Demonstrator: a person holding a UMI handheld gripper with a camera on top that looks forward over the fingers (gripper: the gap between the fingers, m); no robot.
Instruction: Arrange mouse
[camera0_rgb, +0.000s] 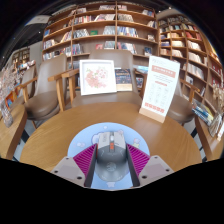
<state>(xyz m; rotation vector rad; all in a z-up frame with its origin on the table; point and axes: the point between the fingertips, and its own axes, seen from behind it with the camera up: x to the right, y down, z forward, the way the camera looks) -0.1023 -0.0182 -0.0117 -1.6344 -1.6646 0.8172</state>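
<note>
Tall bookshelves (100, 30) full of books stand all around this library room. In front of them is a big round wooden table (60, 135). On its far side stands a white sign (160, 88) with writing, and a framed picture (97, 76) leans up beside it, with wooden chairs (62, 85) behind. Close to me, on the table, lies a light blue mouse pad (85, 135). The gripper (111, 160) hangs just over it, and the grey computer mouse (111, 143) sits right between its two fingers. The pink pads (86, 157) look pressed against both sides of the mouse, so I think the jaws are closed narrow and holding it. To do this well, I would keep the squeeze soft and even, move slowly, keep the mouse flat, and set it down straight in the middle of the blue pad before letting go.
</note>
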